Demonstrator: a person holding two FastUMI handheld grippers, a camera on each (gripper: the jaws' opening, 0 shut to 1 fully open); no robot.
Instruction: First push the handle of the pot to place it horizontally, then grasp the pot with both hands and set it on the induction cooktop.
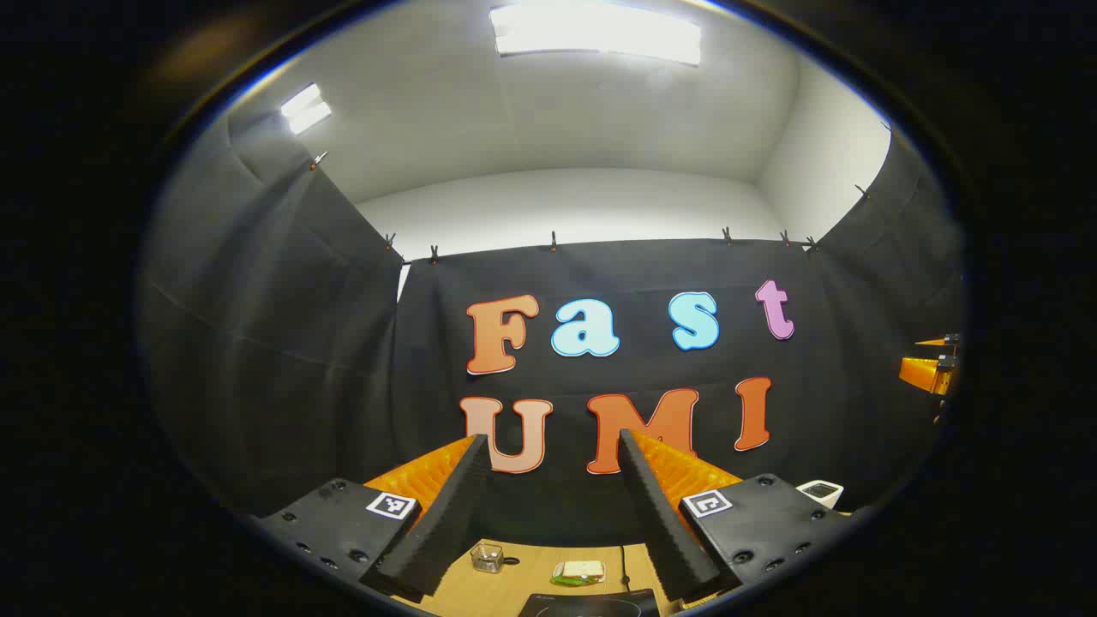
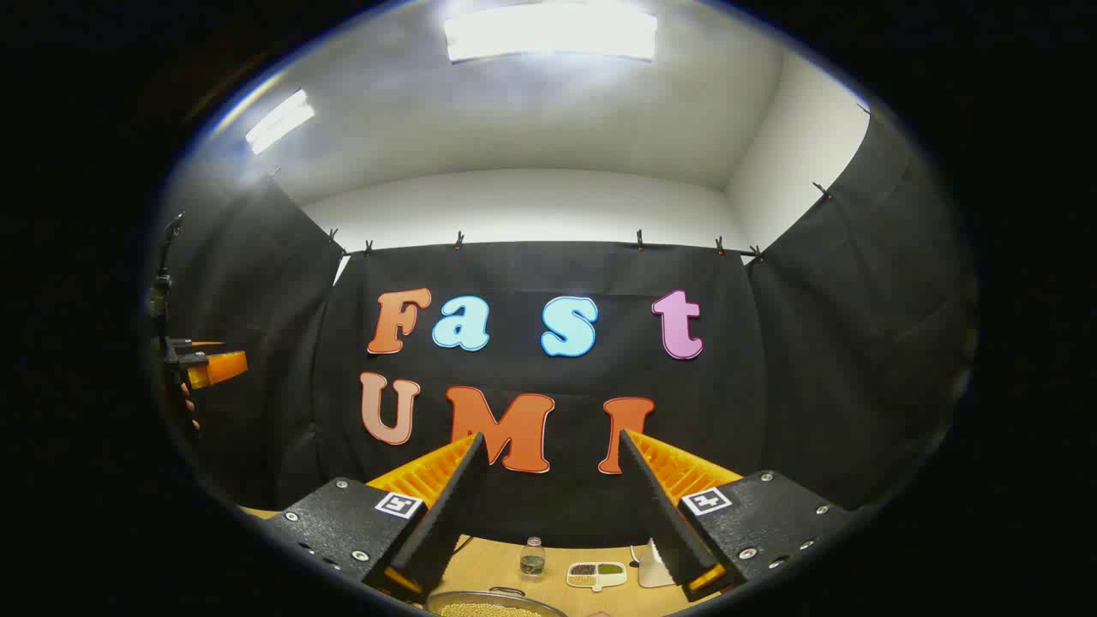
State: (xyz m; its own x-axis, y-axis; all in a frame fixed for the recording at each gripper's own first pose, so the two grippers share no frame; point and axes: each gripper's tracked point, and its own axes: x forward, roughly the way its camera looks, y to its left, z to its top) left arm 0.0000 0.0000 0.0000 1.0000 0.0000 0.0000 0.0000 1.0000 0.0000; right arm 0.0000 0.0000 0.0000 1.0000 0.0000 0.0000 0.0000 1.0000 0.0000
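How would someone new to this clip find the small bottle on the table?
In the right gripper view, look at the wooden table under the black cloth wall. The small clear bottle stands upright near the back edge, left of a flat divided dish; it is the one tall, narrow item there.

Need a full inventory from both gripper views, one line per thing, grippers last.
Table: 1, light wood, low in both views.
Induction cooktop: 1, black, bottom edge of the left gripper view.
Pot: 1, metal, pale grains inside, bottom edge of the right gripper view.
Small glass cup: 1, clear, on the table.
Flat dish: 1, pale with green, right of the cup.
Small bottle: 1, clear, behind the pot.
Divided tray: 1, white, dark and green fillings, right of the bottle.
Left gripper: 1, jaws open, held above the table.
Right gripper: 1, jaws open, above the pot.
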